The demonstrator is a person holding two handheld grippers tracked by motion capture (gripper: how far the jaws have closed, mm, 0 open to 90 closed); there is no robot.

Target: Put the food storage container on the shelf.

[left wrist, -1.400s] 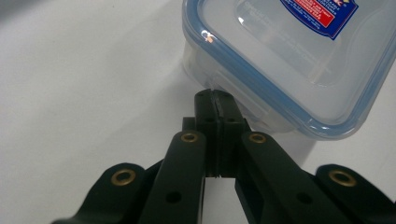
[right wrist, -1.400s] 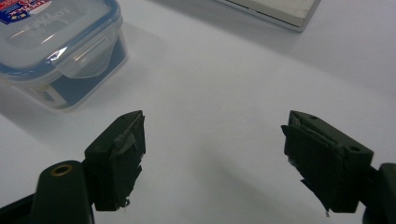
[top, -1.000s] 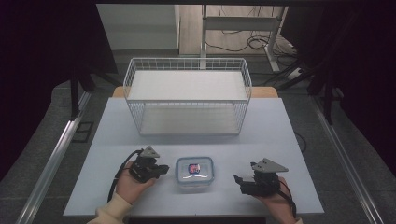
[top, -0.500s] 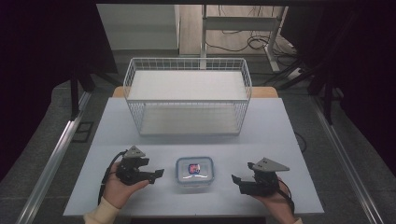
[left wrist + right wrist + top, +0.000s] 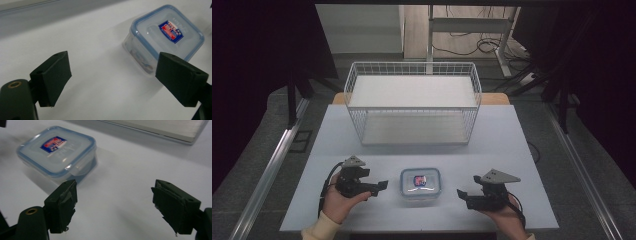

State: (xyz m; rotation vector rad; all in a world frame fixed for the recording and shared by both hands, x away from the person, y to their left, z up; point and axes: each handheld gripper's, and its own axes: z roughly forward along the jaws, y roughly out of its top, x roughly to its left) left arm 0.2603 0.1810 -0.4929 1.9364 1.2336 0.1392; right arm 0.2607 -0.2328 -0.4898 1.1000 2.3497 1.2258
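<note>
Our left claw (image 5: 379,186) has just been opening and now stands wide, nothing between its jaws, resting on the table (image 5: 512,140) just beside the lidded plastic box (image 5: 420,185), at the box's nine o'clock. Our right claw (image 5: 463,195) is also spread open and empty, near the box at about its four o'clock. The box sits closed, blue-rimmed lid with a red and blue label up, between the two claws. The white wire basket (image 5: 412,75) stands at its twelve o'clock, well apart.
</note>
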